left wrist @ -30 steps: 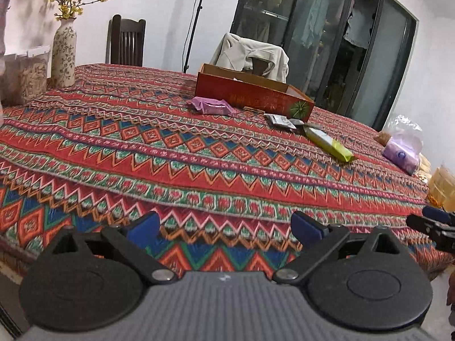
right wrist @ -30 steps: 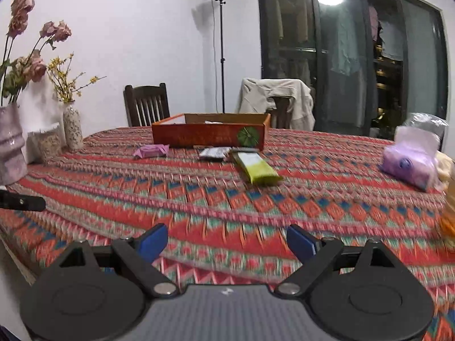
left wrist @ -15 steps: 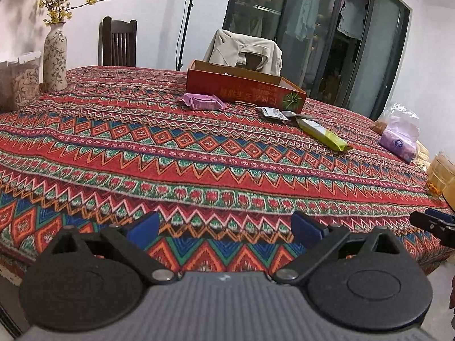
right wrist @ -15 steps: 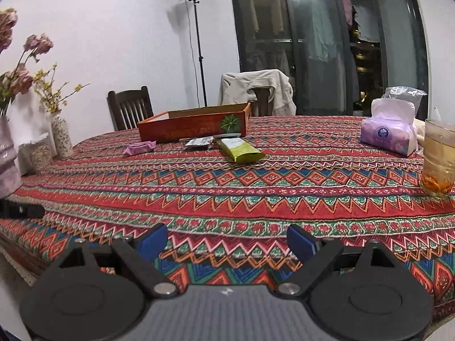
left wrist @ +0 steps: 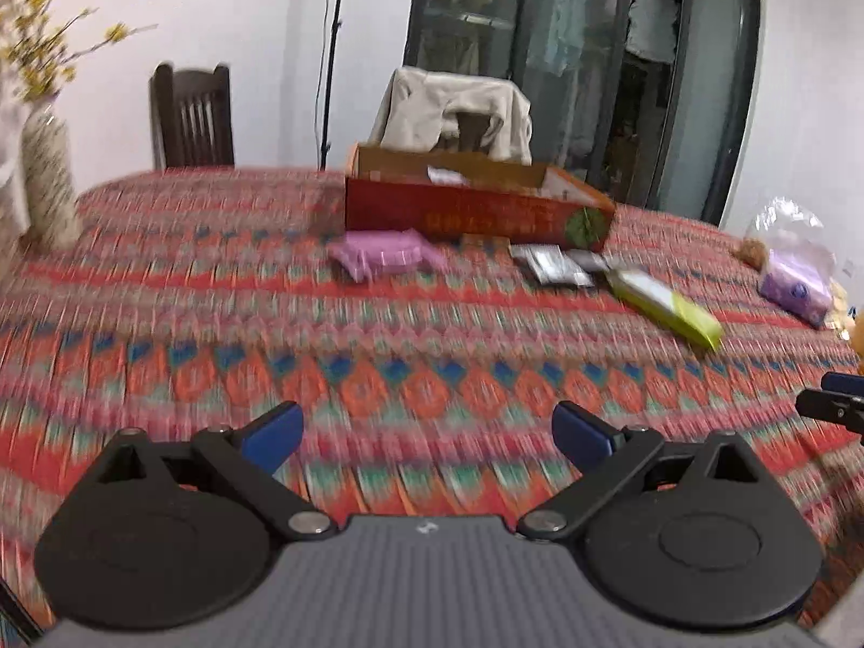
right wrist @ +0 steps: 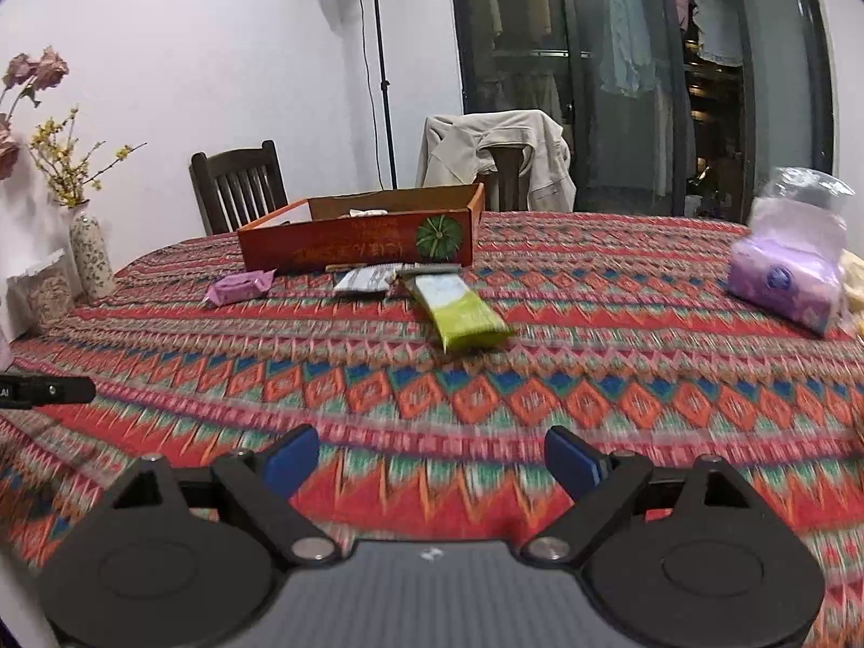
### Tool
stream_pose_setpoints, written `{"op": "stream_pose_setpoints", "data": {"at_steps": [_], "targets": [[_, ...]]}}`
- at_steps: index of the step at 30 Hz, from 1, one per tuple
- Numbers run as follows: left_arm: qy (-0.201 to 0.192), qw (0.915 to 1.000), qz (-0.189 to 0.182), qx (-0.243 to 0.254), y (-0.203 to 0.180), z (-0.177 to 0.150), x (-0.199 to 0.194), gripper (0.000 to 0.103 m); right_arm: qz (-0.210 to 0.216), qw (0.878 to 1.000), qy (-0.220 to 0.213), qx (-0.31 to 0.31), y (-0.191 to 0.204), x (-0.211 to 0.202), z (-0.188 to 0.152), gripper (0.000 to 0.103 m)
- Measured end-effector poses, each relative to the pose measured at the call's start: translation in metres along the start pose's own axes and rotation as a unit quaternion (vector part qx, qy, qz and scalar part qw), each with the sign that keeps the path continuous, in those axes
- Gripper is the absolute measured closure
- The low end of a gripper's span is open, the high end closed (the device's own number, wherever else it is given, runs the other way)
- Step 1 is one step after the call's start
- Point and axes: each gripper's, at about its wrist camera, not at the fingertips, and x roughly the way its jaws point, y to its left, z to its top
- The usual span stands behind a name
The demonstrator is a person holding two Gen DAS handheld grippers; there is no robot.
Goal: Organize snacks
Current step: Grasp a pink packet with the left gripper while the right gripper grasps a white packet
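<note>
The right gripper (right wrist: pixel 431 456) hovers low over the near part of the patterned tablecloth (right wrist: pixel 486 394) with its blue fingertips (right wrist: pixel 291 456) spread wide and nothing between them; the left gripper (left wrist: pixel 426 432) is equally wide and empty, hanging over the cloth at about the same depth. Straight ahead of the right gripper, and a little right of its centre line, lies the green snack packet (right wrist: pixel 459 310), flat on the cloth, its long axis running away from the gripper and slightly leftward toward the red box (right wrist: pixel 356 245). From the left gripper the same green packet (left wrist: pixel 667 305) sits well off to the right, lying diagonally, so the right hand looks the nearer and better lined up (the left view is blurred, so this is a judgement). Just behind the green packet, touching or nearly touching it, are small silver packets (right wrist: pixel 364 281), and further left a pink packet (right wrist: pixel 240 287), which lies more nearly ahead of the left gripper. All of these rest just in front of the box, which is open-topped and holds at least one white wrapper (right wrist: pixel 367 212). Closing across the green packet's short width would suit the right gripper's present heading.
</note>
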Motion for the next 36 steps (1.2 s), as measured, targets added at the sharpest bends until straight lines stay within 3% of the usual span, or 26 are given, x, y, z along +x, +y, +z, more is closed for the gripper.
{"op": "stream_pose_setpoints", "data": {"at_steps": [8,12,18,20,24,27,28,29,32,36], "targets": [[0.011,0.995,-0.057,0.081,0.042,0.077,0.108,0.0,0.03,0.999,0.007,-0.021,0.0,0.089,0.073,0.013],[0.026,0.9878,-0.079,0.132,0.051,0.094,0.169,0.0,0.042,0.998,0.031,-0.02,0.0,0.15,0.11,0.013],[0.05,0.9771,-0.113,0.174,0.058,0.103,0.222,0.0,0.036,0.997,0.061,-0.025,0.007,0.231,0.139,0.014],[0.055,0.9749,-0.111,0.185,0.06,0.102,0.231,0.0,0.029,0.997,0.073,-0.027,0.006,0.256,0.145,0.017],[0.078,0.9753,-0.12,0.168,0.063,0.105,0.24,0.001,0.024,0.995,0.091,-0.014,-0.004,0.284,0.147,0.033],[0.075,0.975,-0.13,0.164,0.055,0.104,0.238,0.019,0.028,0.995,0.095,0.002,-0.013,0.288,0.146,0.042],[0.073,0.9755,-0.13,0.162,0.051,0.104,0.237,0.028,0.031,0.994,0.1,0.008,-0.016,0.289,0.144,0.042],[0.072,0.9758,-0.129,0.161,0.046,0.104,0.235,0.032,0.034,0.994,0.102,0.01,-0.017,0.289,0.143,0.043],[0.078,0.9814,-0.099,0.145,0.03,0.103,0.231,0.035,0.035,0.995,0.098,0.004,-0.016,0.283,0.144,0.044],[0.074,0.9879,-0.087,0.105,0.02,0.097,0.203,0.039,0.039,0.997,0.073,0.005,-0.016,0.26,0.151,0.045]]}}
